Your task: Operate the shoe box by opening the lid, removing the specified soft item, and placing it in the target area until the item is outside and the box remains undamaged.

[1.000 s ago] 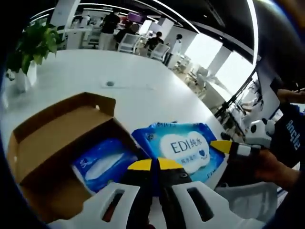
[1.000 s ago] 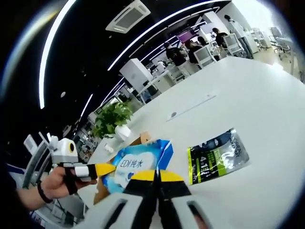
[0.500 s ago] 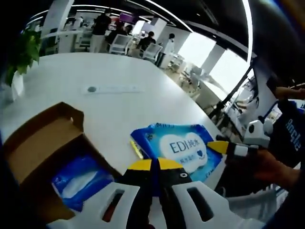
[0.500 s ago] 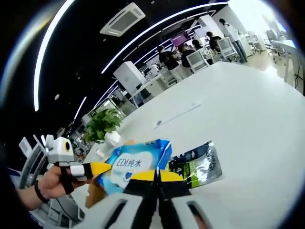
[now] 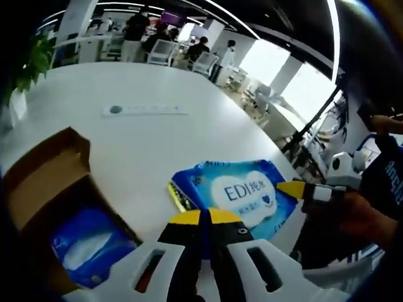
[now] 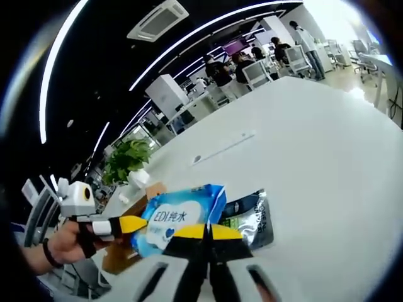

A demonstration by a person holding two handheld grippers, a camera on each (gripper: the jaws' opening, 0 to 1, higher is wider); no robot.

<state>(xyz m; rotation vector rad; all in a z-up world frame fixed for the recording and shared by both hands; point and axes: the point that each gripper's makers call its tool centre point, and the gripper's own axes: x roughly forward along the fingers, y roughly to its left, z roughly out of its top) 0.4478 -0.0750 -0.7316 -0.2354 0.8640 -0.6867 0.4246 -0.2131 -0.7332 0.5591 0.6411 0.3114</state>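
Left tool point(image 5: 204, 217) and right tool point(image 6: 205, 231) each clamped on one end of the blue wipes pack point(image 5: 242, 195), held above the white bench point(image 5: 145, 145), open shoe box point(image 5: 44, 189) beside it, another blue pack point(image 5: 85, 242) inside.

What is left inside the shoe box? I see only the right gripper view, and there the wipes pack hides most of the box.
Observer: In the left gripper view the cardboard box stands open, and a second blue pack lies inside it.
Operator: Where does my right gripper meet the pack that we carry?
Observer: The right gripper comes in from the right, and its yellow tip is at the right edge of the EDI wipes pack.
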